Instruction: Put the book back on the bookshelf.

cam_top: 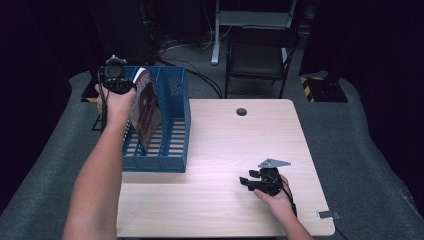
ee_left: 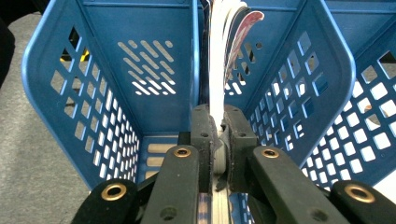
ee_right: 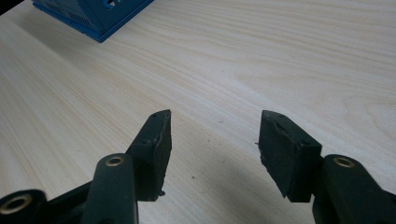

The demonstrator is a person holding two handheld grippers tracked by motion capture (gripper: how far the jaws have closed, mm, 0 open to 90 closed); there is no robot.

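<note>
One magazine [ee_left: 219,56] stands upright, clamped in the left hand-held gripper [ee_left: 219,140] above the rack [ee_left: 70,107], slot at six o'clock.

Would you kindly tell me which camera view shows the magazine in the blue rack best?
The high view: the magazine leans in the blue file rack, its reddish cover visible, held by the left claw. The left gripper view shows just its page edges pinched between the jaws. The right gripper view catches a rack corner.
</note>
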